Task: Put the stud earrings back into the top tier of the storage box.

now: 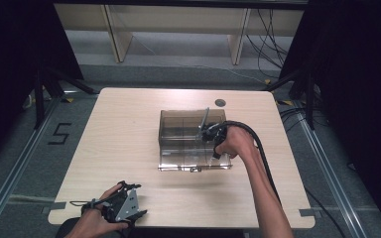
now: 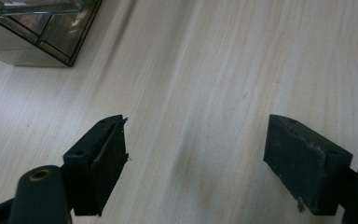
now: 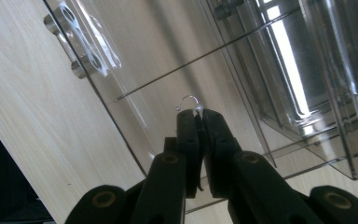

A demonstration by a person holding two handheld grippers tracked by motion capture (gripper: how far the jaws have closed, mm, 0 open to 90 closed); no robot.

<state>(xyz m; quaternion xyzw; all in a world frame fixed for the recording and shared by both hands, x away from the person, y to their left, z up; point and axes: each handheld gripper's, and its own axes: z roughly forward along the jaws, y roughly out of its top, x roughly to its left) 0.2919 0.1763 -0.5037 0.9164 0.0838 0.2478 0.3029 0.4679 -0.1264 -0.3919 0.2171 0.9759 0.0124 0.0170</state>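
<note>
Right gripper [image 3: 198, 116] pinching a small silver wire hook [image 3: 189, 101] over the clear smoky acrylic compartment box [image 1: 178, 148]

The right gripper's jaws are closed almost together on the hook, whose curved end pokes out past the tips, above a flat transparent panel of the box with two round metal fittings [image 3: 81, 49] near that panel's edge. In the high view the right hand [image 1: 234, 141] sits over the box's right side, and the box stands right of the middle of the pale wooden table [image 1: 124, 134], well clear of every table edge, with bare wood on all sides. The left gripper [image 2: 196, 163] rests near the table's front left edge, jaws spread wide with nothing between them, only bare tabletop ahead; a corner of the box lies far off at the upper left of the left gripper view
</note>
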